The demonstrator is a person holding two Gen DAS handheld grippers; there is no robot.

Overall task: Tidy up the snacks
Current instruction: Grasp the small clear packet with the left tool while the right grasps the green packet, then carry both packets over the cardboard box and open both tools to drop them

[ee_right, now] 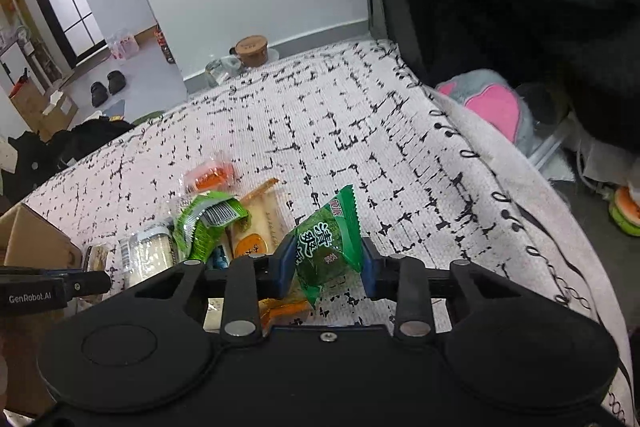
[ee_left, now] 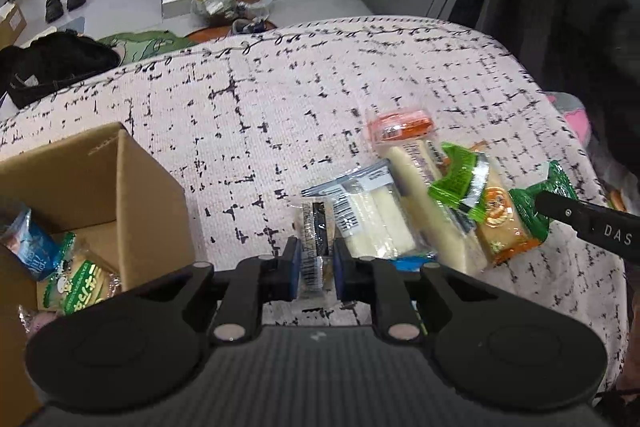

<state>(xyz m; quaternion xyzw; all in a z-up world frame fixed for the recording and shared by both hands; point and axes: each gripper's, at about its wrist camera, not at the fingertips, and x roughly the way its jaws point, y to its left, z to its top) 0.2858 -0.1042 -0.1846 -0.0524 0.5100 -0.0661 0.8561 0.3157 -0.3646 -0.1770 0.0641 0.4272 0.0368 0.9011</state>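
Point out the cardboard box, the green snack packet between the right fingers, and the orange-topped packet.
cardboard box (ee_left: 148, 195), left wrist view, on its inner wall.
green snack packet (ee_right: 326, 247), right wrist view, on its printed front.
orange-topped packet (ee_left: 400, 127), left wrist view, on its orange end.

Speckled pink-white blanket, snack packets, cardboard box

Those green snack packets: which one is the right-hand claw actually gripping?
The dark green packet with white characters, squeezed between the right gripper pads. The lighter green wrapper, barcode showing, lies untouched in the snack pile.
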